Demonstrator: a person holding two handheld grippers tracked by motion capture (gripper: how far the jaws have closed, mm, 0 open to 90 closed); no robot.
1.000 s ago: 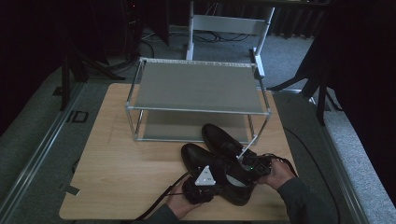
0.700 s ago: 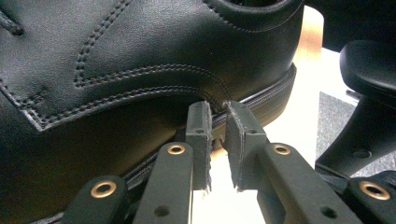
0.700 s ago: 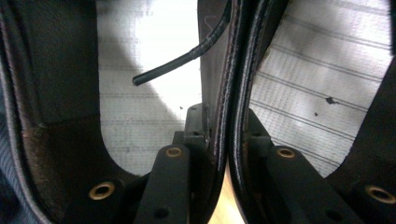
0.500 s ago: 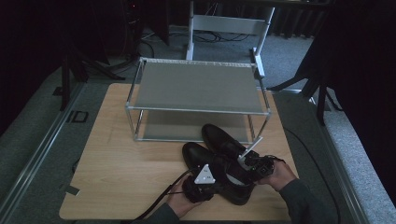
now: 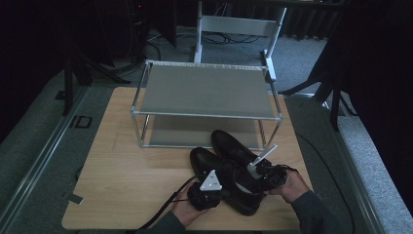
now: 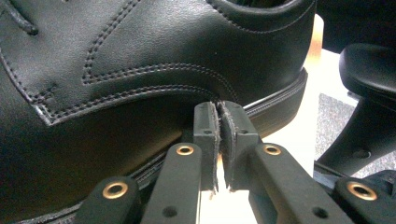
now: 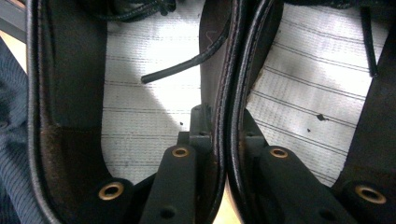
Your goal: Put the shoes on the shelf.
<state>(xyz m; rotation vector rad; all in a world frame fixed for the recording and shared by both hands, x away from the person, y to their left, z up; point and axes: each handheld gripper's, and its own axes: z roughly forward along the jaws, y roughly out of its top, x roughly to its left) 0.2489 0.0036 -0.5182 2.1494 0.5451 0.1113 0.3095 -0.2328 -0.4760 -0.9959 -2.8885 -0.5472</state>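
Two black leather lace-up shoes lie side by side on the wooden table point(image 5: 122, 170), the nearer shoe point(image 5: 207, 161) left of the farther shoe point(image 5: 229, 142). My left gripper point(image 5: 222, 187) is beside the nearer shoe's heel side point(image 6: 140, 56). Its jaws have just been closing, and in the left gripper view its pads point(image 6: 208, 135) meet with nothing between them, just above the sole. My right gripper point(image 7: 224, 126) has one jaw inside each shoe and is shut on their two adjoining collar walls point(image 7: 233, 70). In the high view the right gripper point(image 5: 254, 176) sits over the heels.
A two-tier metal shoe rack point(image 5: 204, 115) stands just behind the shoes, both shelves bare. Bare tabletop lies to the left. A white frame point(image 5: 238, 24) and dark stands are on the floor beyond. A loose lace end point(image 7: 182, 67) lies on the left insole.
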